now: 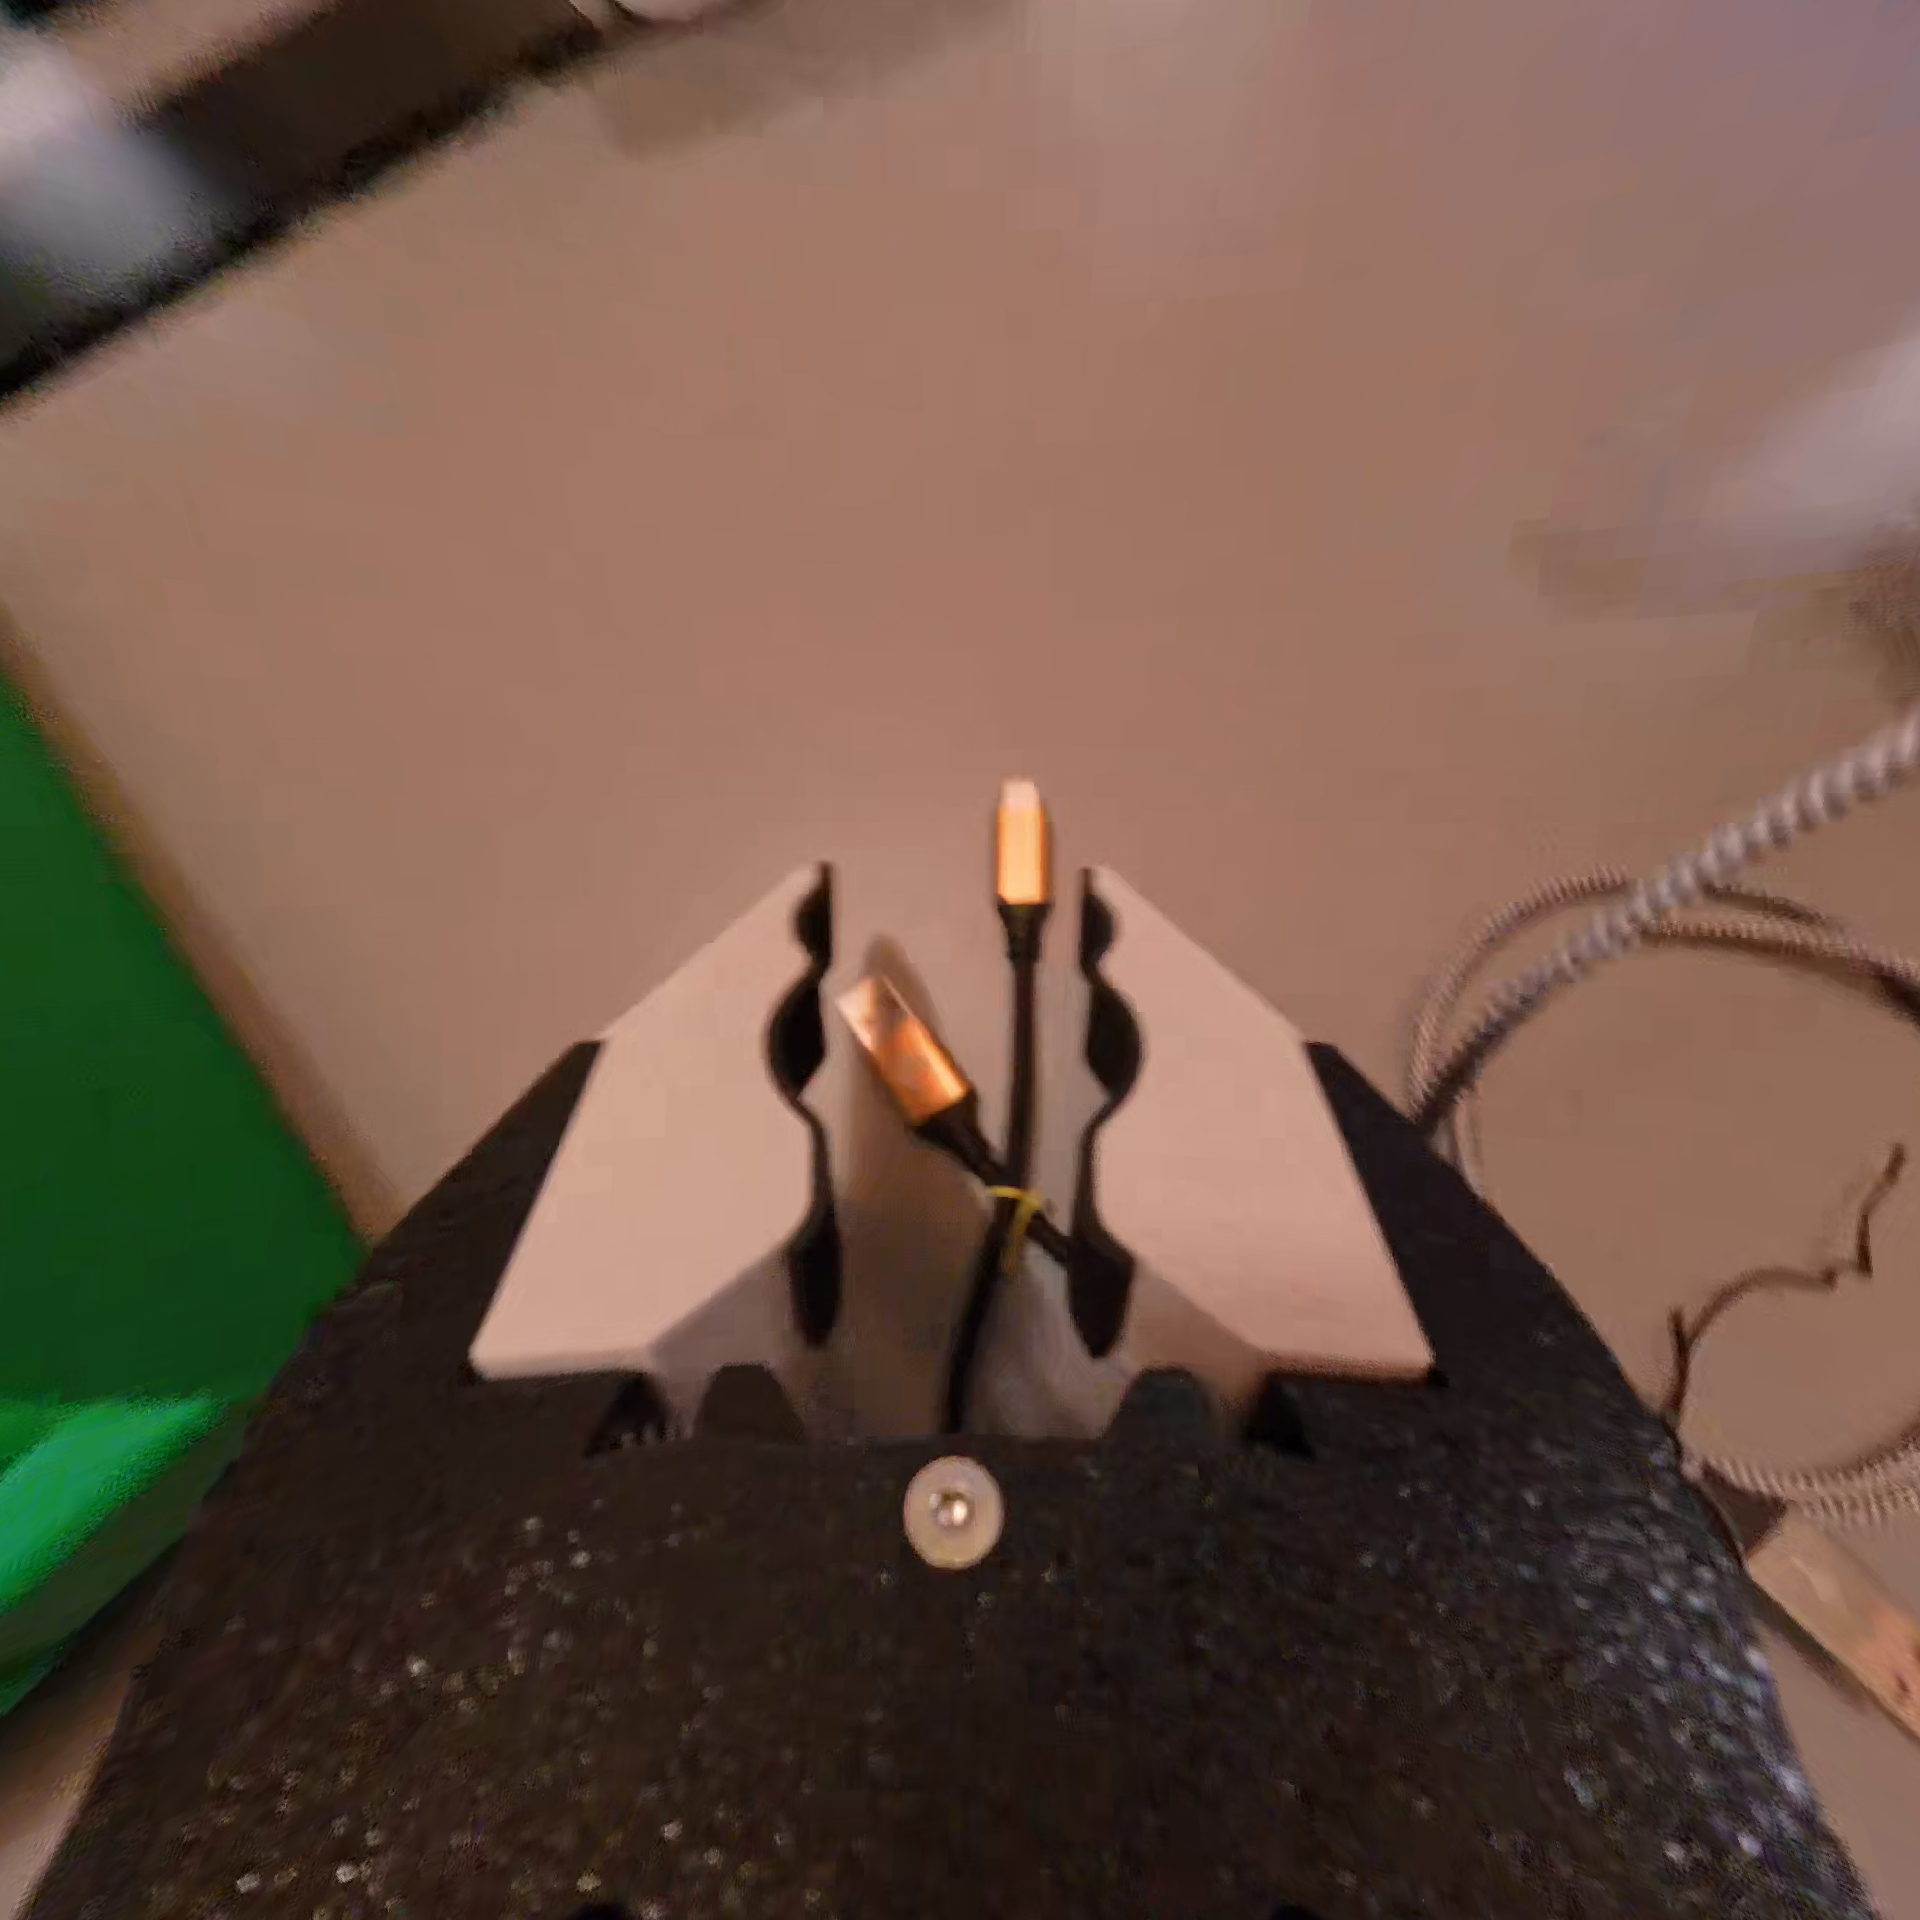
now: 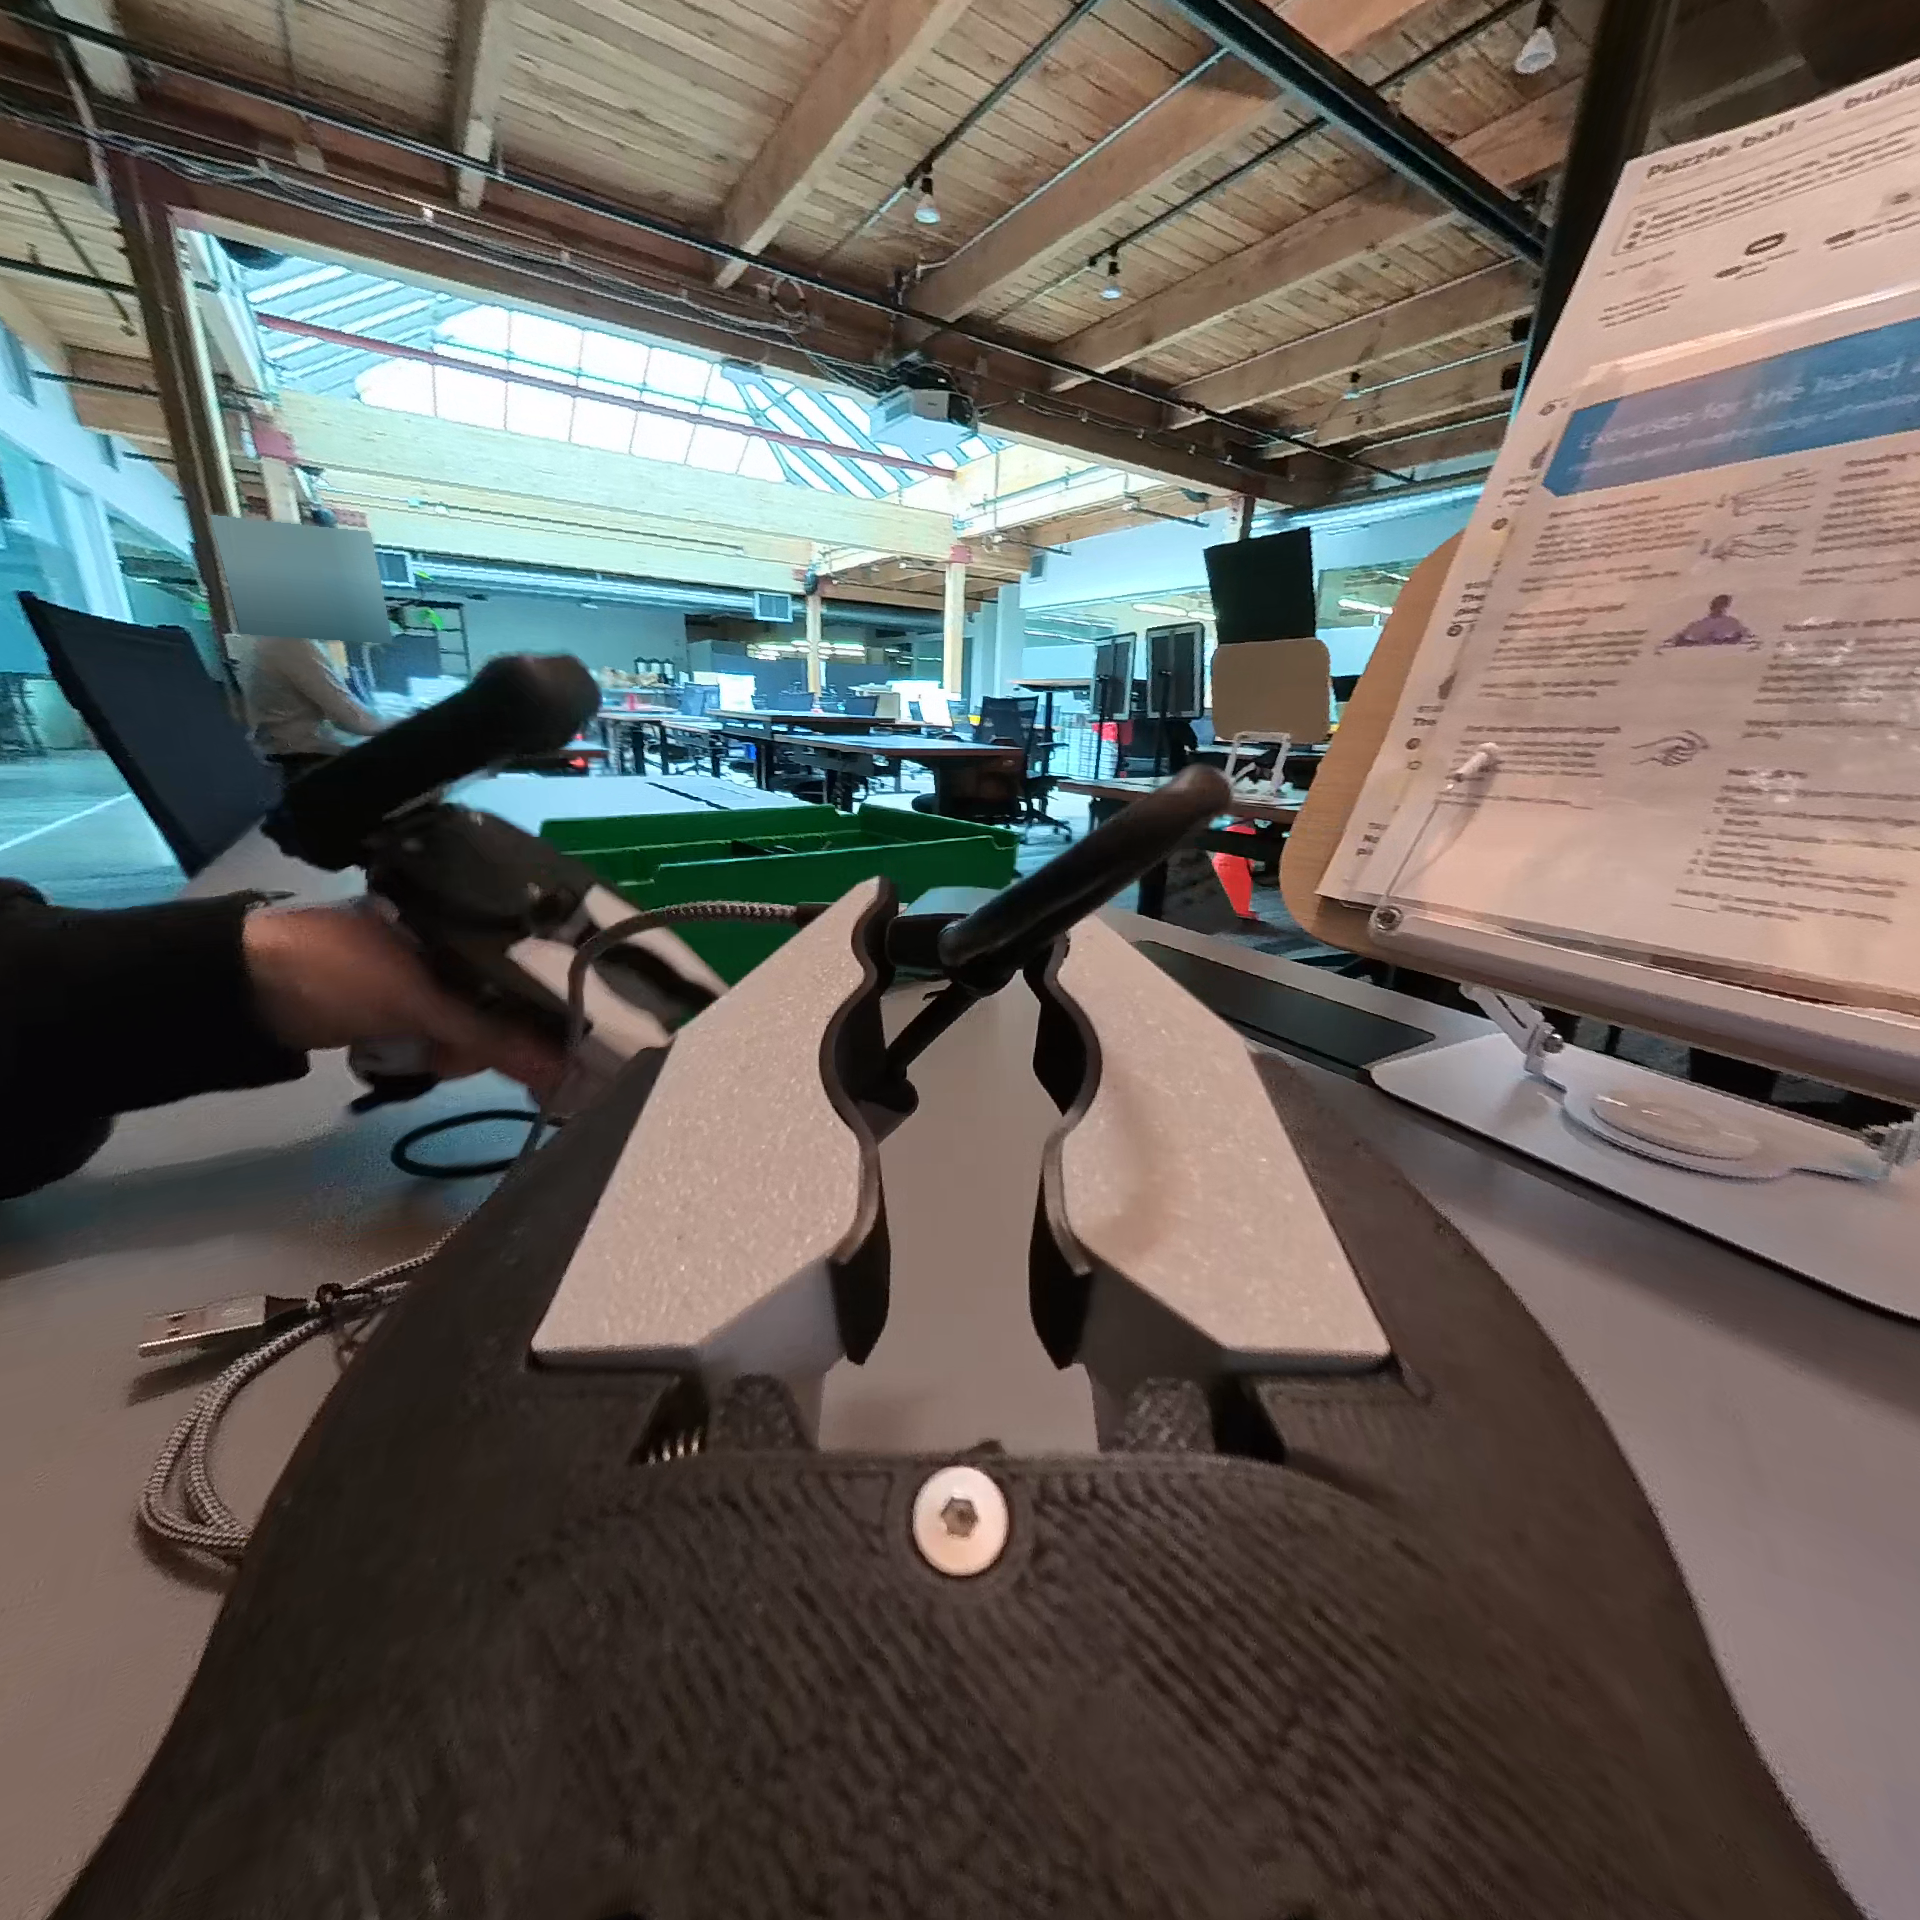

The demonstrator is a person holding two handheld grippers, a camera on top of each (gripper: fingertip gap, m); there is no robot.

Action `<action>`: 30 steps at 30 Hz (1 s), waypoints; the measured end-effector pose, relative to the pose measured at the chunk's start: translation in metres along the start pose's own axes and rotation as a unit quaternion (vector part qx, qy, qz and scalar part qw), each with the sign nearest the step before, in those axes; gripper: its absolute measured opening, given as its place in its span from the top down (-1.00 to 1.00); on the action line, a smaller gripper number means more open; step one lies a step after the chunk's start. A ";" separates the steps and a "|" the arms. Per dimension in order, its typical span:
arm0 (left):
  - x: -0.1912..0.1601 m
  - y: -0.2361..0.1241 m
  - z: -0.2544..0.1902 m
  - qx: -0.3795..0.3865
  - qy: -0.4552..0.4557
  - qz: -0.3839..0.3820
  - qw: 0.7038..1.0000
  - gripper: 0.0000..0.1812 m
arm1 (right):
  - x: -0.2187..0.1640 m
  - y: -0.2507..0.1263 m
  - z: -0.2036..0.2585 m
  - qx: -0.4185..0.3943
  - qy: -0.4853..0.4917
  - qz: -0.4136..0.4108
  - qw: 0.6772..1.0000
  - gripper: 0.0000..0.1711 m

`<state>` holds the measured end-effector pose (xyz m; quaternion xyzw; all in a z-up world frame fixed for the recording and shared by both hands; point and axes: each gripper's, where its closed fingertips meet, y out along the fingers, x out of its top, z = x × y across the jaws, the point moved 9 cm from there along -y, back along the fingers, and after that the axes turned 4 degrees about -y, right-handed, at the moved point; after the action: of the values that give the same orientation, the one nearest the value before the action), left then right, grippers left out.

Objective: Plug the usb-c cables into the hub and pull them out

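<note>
In the left wrist view my left gripper (image 1: pixel 956 883) is open just above the pale table. Between its fingers lie two gold plugs on thin black cables: a slim usb-c plug (image 1: pixel 1021 844) and a wider plug (image 1: pixel 902 1055), bound by a yellow tie (image 1: pixel 1013 1205). In the right wrist view my right gripper (image 2: pixel 966 935) holds a small dark hub (image 2: pixel 925 930) at its fingertips, and a thick black cable (image 2: pixel 1091 862) rises from the hub. A grey braided cable (image 2: pixel 707 914) reaches the hub from the left. The left gripper (image 2: pixel 582 935) is blurred, held by a hand.
A green bin (image 2: pixel 779 842) stands behind the hub and shows at left in the left wrist view (image 1: pixel 125 1091). A stand with printed sheets (image 2: pixel 1662 675) fills the right. The braided cable coils on the table (image 1: pixel 1714 831), its silver plug (image 2: pixel 197 1325) lying loose. A person stands far back. My hands' fingertips stand some 25 centimeters from each other.
</note>
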<state>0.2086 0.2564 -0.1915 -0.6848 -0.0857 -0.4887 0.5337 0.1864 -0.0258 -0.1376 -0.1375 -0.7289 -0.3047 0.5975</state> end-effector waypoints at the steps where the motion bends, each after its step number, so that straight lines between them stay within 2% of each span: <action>1: 0.011 -0.010 0.007 0.027 -0.010 -0.036 0.999 0.42 | 0.000 0.000 0.001 0.007 0.004 -0.002 1.000 0.73; 3: 0.038 -0.033 0.009 0.064 0.007 -0.133 0.989 0.43 | 0.000 0.001 0.003 0.034 0.022 -0.004 0.999 0.73; 6: 0.070 -0.047 -0.027 0.085 0.175 -0.202 0.960 0.37 | 0.000 0.004 0.007 0.065 0.048 -0.014 0.997 0.73; 8: 0.076 -0.040 -0.063 0.086 0.321 -0.197 0.922 0.34 | 0.000 0.006 0.011 0.074 0.048 -0.017 0.996 0.73; 10: 0.076 -0.032 -0.087 0.116 0.435 -0.206 0.869 0.37 | -0.001 0.007 0.015 0.089 0.049 -0.011 0.995 0.73; 12: 0.079 -0.025 -0.099 0.163 0.500 -0.228 0.820 0.57 | -0.002 0.008 0.018 0.097 0.050 -0.007 0.994 0.73; 14: 0.078 -0.019 -0.108 0.148 0.534 -0.236 0.799 0.79 | -0.003 0.009 0.020 0.108 0.056 -0.007 0.993 0.73; 17: 0.078 -0.013 -0.113 0.148 0.565 -0.236 0.776 0.91 | -0.005 0.010 0.021 0.111 0.065 -0.004 0.992 0.73; 19: 0.081 -0.014 -0.113 0.170 0.580 -0.236 0.761 0.92 | -0.005 0.010 0.021 0.109 0.057 0.001 0.992 0.73; 23: 0.088 -0.019 -0.113 0.197 0.645 -0.222 0.704 0.93 | -0.006 0.010 0.022 0.110 0.047 0.001 0.993 0.74; 30: 0.090 -0.017 -0.113 0.188 0.683 -0.219 0.671 0.94 | -0.007 0.011 0.026 0.103 0.020 0.015 0.994 0.71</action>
<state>0.1788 0.1348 -0.1173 -0.0062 0.0647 -0.8965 0.4383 0.1738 0.0003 -0.1439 -0.0800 -0.7422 -0.2216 0.6274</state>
